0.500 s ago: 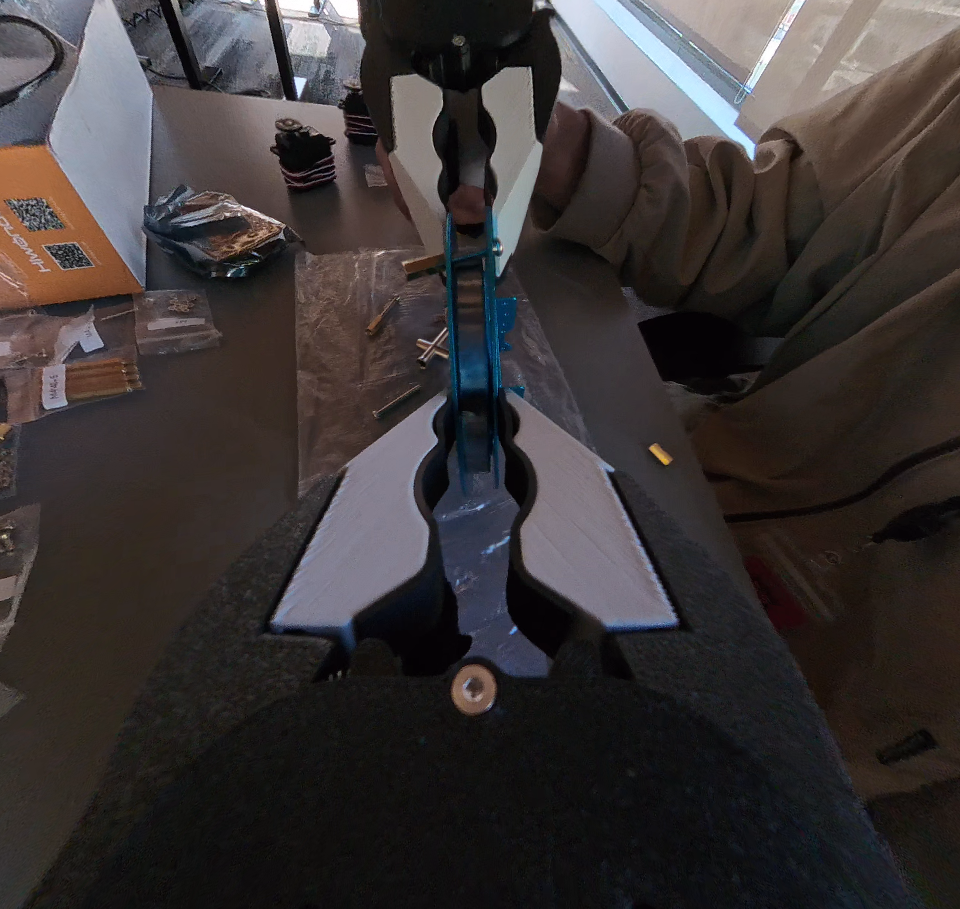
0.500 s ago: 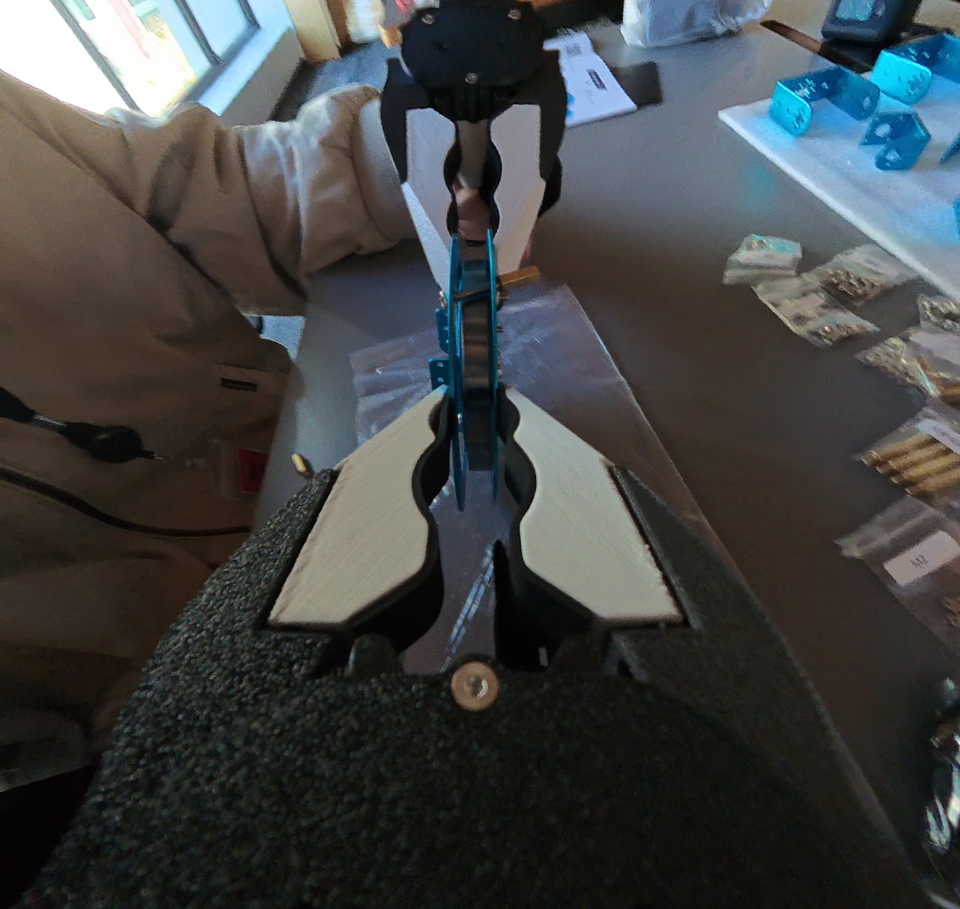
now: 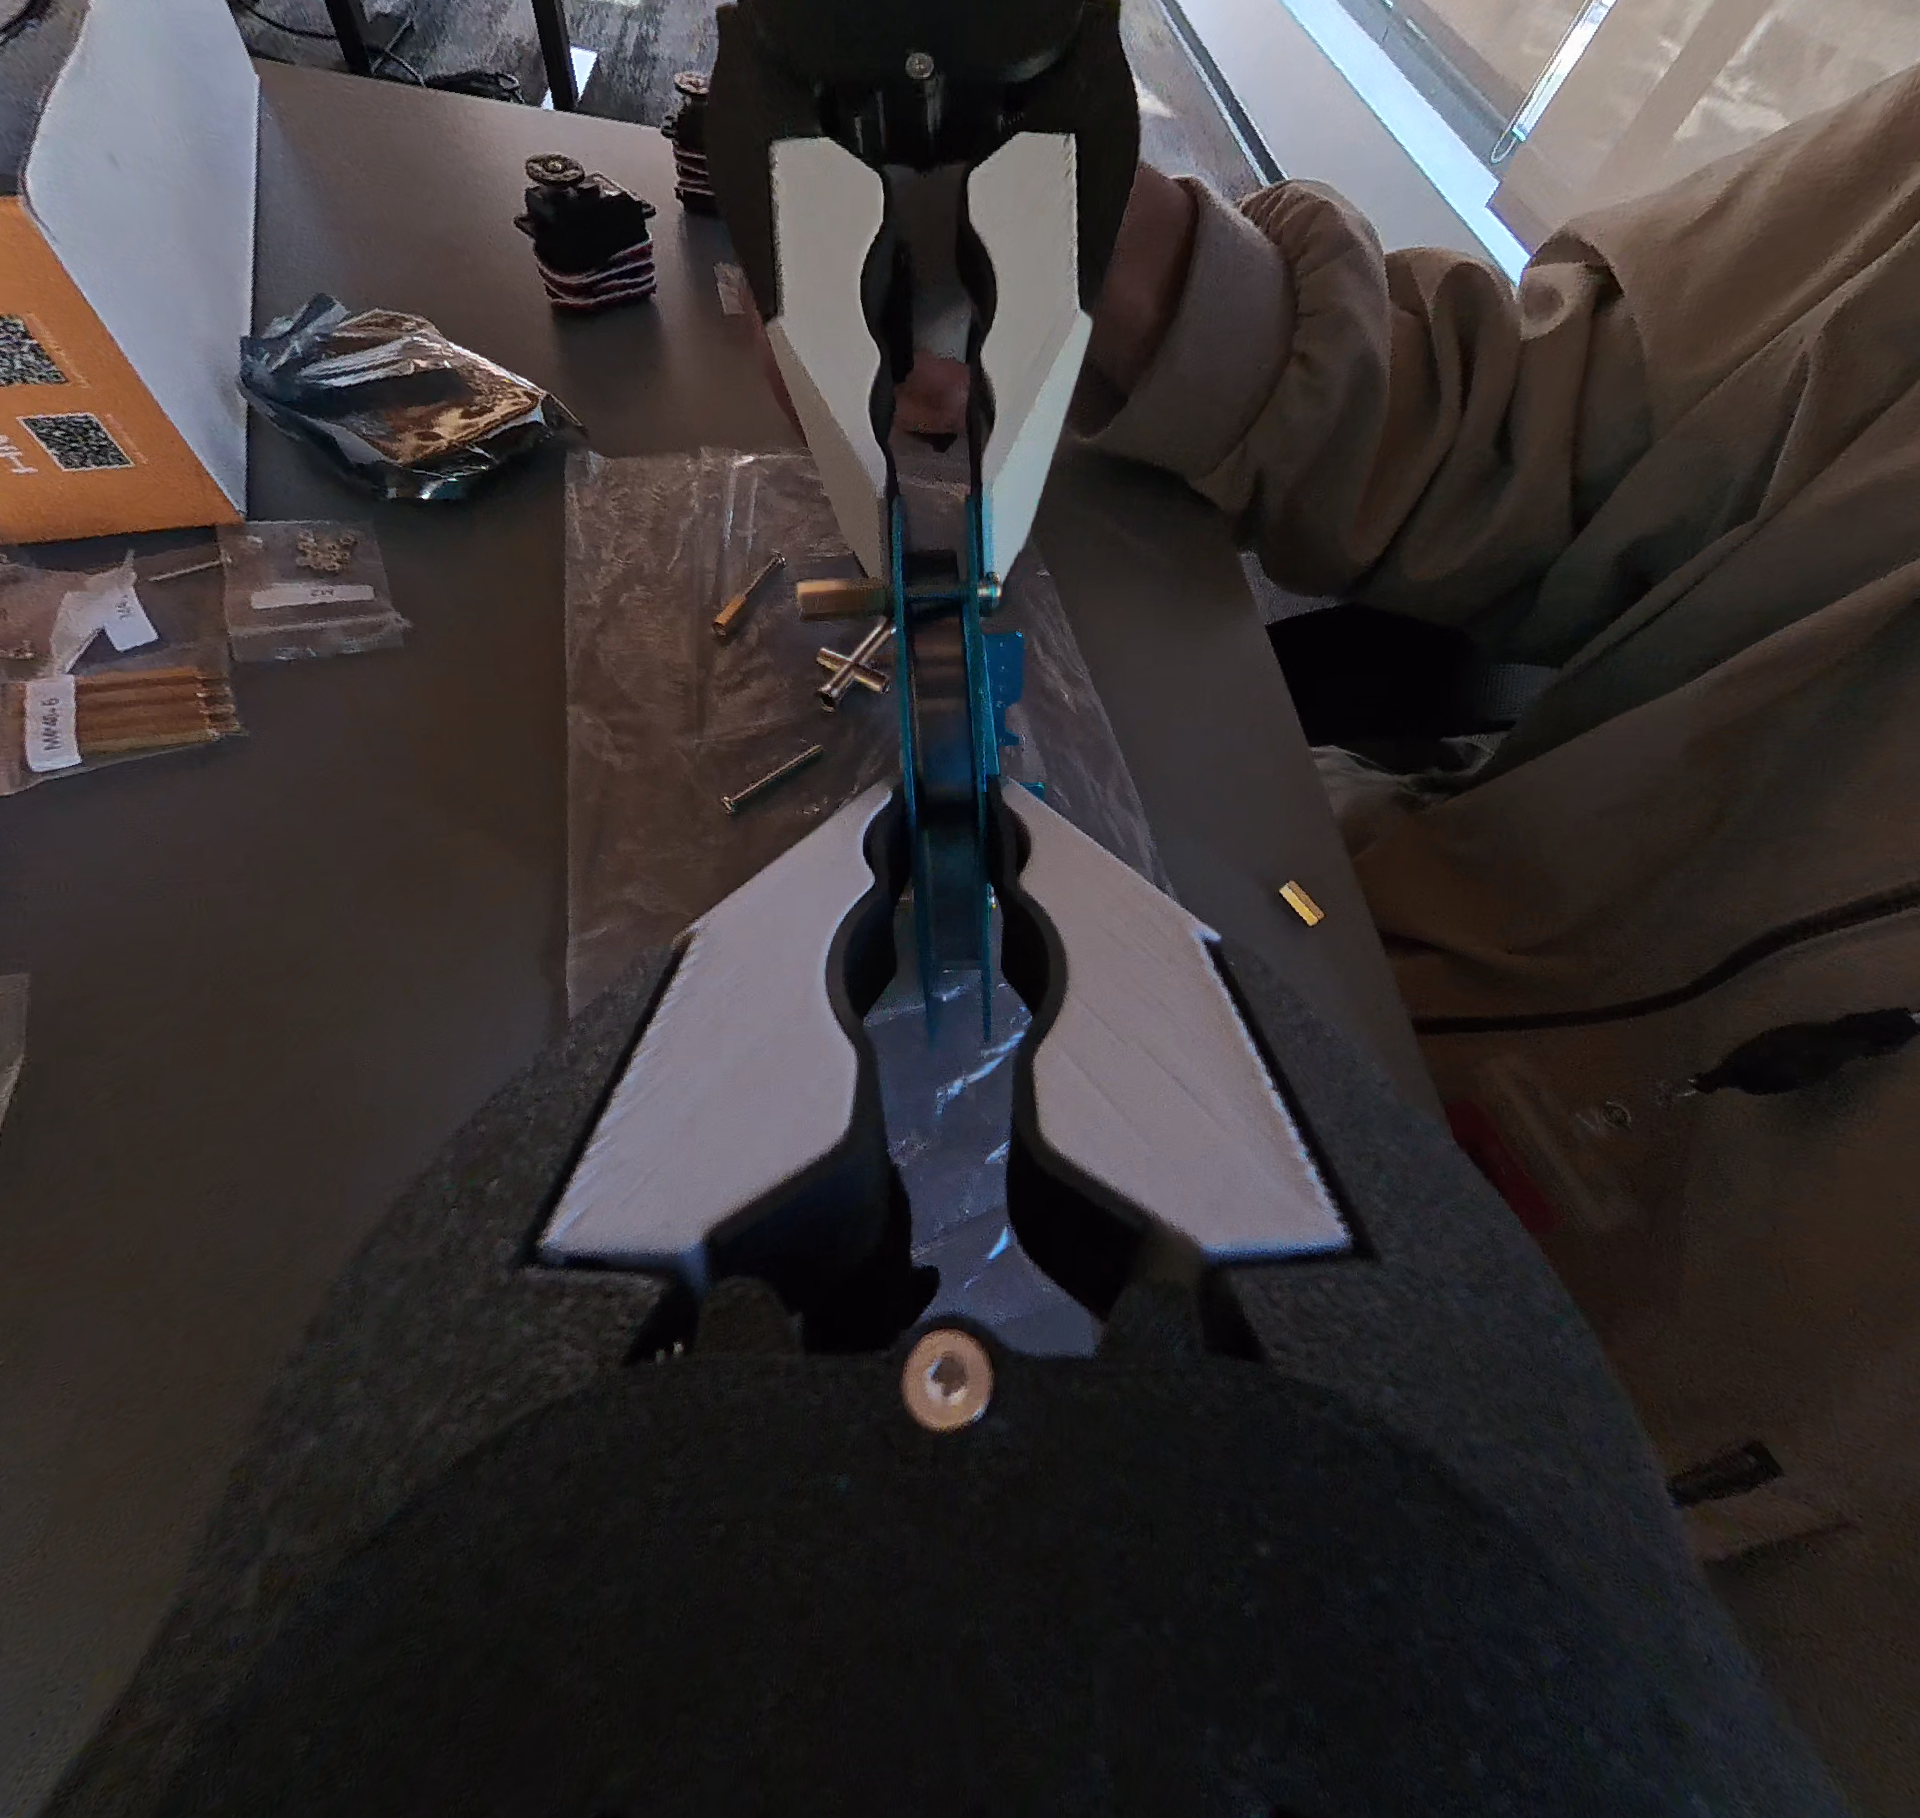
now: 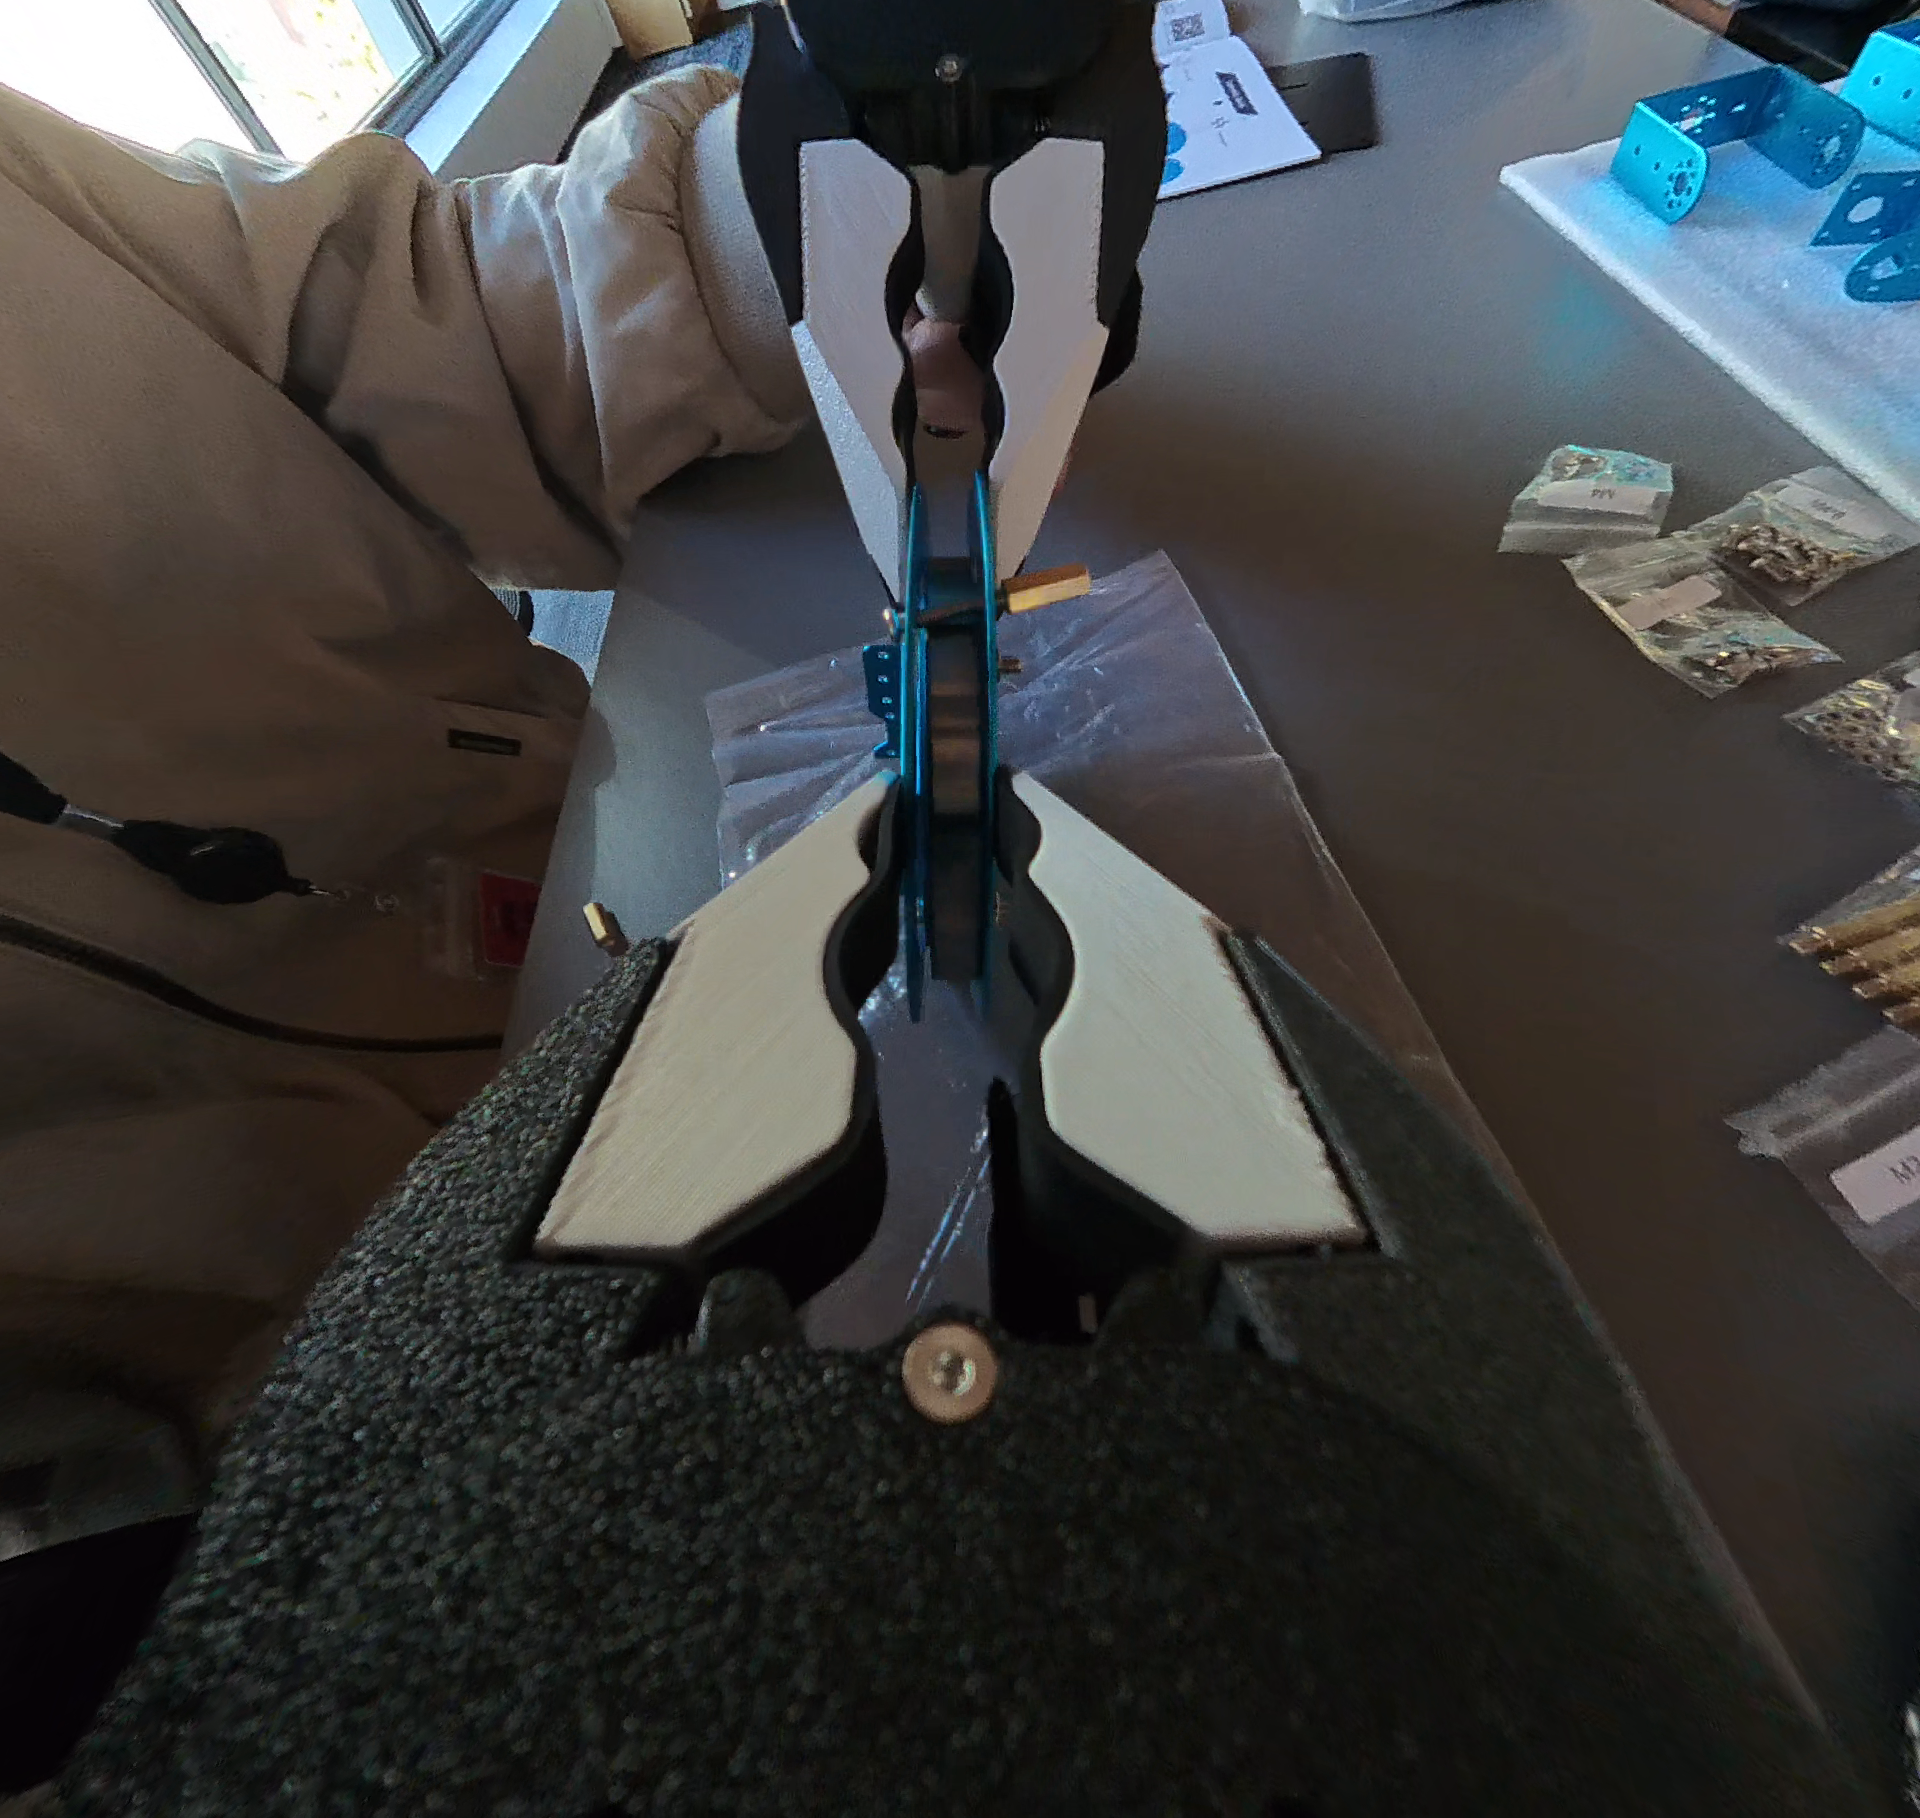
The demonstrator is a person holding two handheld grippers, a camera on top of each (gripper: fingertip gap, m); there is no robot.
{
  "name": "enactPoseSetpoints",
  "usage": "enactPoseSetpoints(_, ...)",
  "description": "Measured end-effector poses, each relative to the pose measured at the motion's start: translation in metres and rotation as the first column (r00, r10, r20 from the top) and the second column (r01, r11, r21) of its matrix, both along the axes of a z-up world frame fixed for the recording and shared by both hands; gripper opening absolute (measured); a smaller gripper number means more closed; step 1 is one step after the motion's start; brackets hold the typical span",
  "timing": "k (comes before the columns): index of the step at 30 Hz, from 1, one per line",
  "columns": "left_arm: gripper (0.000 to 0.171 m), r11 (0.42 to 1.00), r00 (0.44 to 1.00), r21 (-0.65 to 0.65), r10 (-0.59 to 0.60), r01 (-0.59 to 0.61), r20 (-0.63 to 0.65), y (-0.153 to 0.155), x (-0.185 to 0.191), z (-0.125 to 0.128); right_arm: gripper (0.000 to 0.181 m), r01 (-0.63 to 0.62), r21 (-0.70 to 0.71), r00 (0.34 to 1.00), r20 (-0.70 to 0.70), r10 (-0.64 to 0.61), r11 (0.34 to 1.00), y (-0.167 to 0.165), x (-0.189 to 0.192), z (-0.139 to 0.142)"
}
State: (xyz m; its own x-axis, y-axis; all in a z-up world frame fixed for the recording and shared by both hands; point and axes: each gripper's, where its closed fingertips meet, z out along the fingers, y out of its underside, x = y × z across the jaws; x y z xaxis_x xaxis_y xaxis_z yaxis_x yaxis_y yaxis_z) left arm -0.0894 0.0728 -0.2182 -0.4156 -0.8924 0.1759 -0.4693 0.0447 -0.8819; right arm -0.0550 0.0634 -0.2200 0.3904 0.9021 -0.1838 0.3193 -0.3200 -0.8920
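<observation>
Labelled parts bags (image 3: 125, 719), code-printed orange box (image 3: 125, 366)

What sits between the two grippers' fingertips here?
A blue metal wheel assembly spans the gap edge-on: the left gripper clamps its near end, the right gripper its far end. Both wrist views show it, above a clear plastic sheet.

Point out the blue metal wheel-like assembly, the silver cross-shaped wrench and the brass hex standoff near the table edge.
blue metal wheel-like assembly (image 3: 940, 719), left wrist view, edge between both grippers.
silver cross-shaped wrench (image 3: 854, 667), left wrist view, centre crossing.
brass hex standoff (image 3: 1301, 903), left wrist view, its middle.
</observation>
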Motion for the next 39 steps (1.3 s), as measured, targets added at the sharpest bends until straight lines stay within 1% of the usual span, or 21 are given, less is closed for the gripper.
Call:
enactPoseSetpoints(4, 0.013, 1.000, 1.000, 0.016, -0.009, 0.009, 0.003, 0.000, 0.000, -0.004, 0.013, 0.000, -0.028, 0.999, -0.046, -0.001, 1.000, -0.002, 0.006, -0.001)
enactPoseSetpoints(7, 0.013, 0.999, 1.000, 0.046, -0.024, 0.024, 0.006, 0.001, -0.003, -0.007, 0.013, -0.011, -0.014, 0.999, -0.045, 0.011, 1.000, -0.003, 0.004, 0.000)
enactPoseSetpoints(10, 0.014, 0.998, 1.000, 0.055, 0.000, -0.001, 0.012, 0.004, -0.004, -0.009, 0.013, -0.001, -0.001, 1.000, -0.023, 0.001, 1.000, 0.001, 0.003, 0.001)
enactPoseSetpoints(13, 0.019, 0.997, 0.999, 0.074, 0.035, -0.038, 0.041, 0.006, -0.003, -0.006, 0.013, 0.010, 0.005, 1.000, 0.003, -0.010, 1.000, 0.001, 0.000, 0.001)
enactPoseSetpoints(16, 0.014, 0.995, 0.999, 0.095, 0.023, -0.027, 0.037, 0.004, -0.003, -0.006, 0.013, 0.022, -0.003, 1.000, 0.018, -0.022, 1.000, 0.000, -0.002, 0.002)
enactPoseSetpoints(18, 0.013, 0.997, 0.999, 0.068, 0.028, -0.031, 0.038, 0.004, -0.002, -0.006, 0.013, 0.033, -0.010, 0.999, 0.016, -0.033, 0.999, 0.001, -0.001, 0.002)
enactPoseSetpoints(20, 0.012, 0.997, 0.997, 0.044, 0.054, -0.057, 0.063, 0.007, 0.000, -0.006, 0.016, 0.074, -0.012, 0.997, -0.007, -0.074, 0.997, 0.008, 0.002, 0.002)
enactPoseSetpoints(22, 0.012, 0.994, 0.993, -0.005, 0.108, -0.108, 0.052, 0.011, 0.001, -0.006, 0.020, 0.149, 0.017, 0.989, -0.002, -0.149, 0.989, 0.018, 0.009, 0.001)
enactPoseSetpoints(24, 0.012, 0.987, 0.987, -0.037, 0.159, -0.158, 0.023, 0.010, -0.001, -0.005, 0.027, 0.226, 0.070, 0.974, -0.001, -0.226, 0.972, 0.021, 0.015, 0.010)
enactPoseSetpoints(25, 0.011, 0.978, 0.979, -0.047, 0.202, -0.202, 0.012, 0.011, -0.001, -0.004, 0.030, 0.284, 0.106, 0.958, 0.003, -0.286, 0.953, 0.021, 0.019, 0.016)
enactPoseSetpoints(27, 0.011, 0.944, 0.948, -0.089, 0.319, -0.318, -0.005, 0.012, -0.005, -0.002, 0.030, 0.370, 0.196, 0.923, 0.033, -0.383, 0.908, 0.015, 0.025, 0.026)
enactPoseSetpoints(29, 0.011, 0.888, 0.898, -0.145, 0.441, -0.435, 0.005, 0.014, -0.011, -0.001, 0.028, 0.430, 0.268, 0.885, 0.062, -0.461, 0.862, 0.005, 0.024, 0.030)
enactPoseSetpoints(31, 0.012, 0.839, 0.844, -0.139, 0.535, -0.527, 0.031, 0.012, -0.020, -0.002, 0.033, 0.461, 0.266, 0.862, 0.094, -0.499, 0.846, -0.008, 0.012, 0.024)
enactPoseSetpoints(32, 0.011, 0.821, 0.824, -0.130, 0.565, -0.556, 0.047, 0.008, -0.025, -0.002, 0.035, 0.476, 0.259, 0.849, 0.114, -0.516, 0.841, -0.013, 0.006, 0.018)
enactPoseSetpoints(34, 0.012, 0.788, 0.784, -0.089, 0.615, -0.609, 0.085, 0.000, -0.034, -0.003, 0.035, 0.503, 0.241, 0.839, 0.092, -0.536, 0.830, -0.021, -0.011, 0.015)
enactPoseSetpoints(36, 0.011, 0.751, 0.744, -0.078, 0.660, -0.655, 0.103, -0.009, -0.040, -0.004, 0.034, 0.519, 0.232, 0.844, 0.018, -0.537, 0.823, -0.023, -0.034, 0.021)
enactPoseSetpoints(37, 0.011, 0.734, 0.726, -0.067, 0.679, -0.676, 0.109, -0.010, -0.042, -0.004, 0.030, 0.525, 0.245, 0.842, -0.009, -0.539, 0.815, -0.021, -0.043, 0.024)
enactPoseSetpoints(39, 0.011, 0.701, 0.693, -0.064, 0.712, -0.710, 0.116, -0.012, -0.044, -0.004, 0.029, 0.546, 0.286, 0.828, -0.040, -0.560, 0.788, -0.015, -0.054, 0.029)
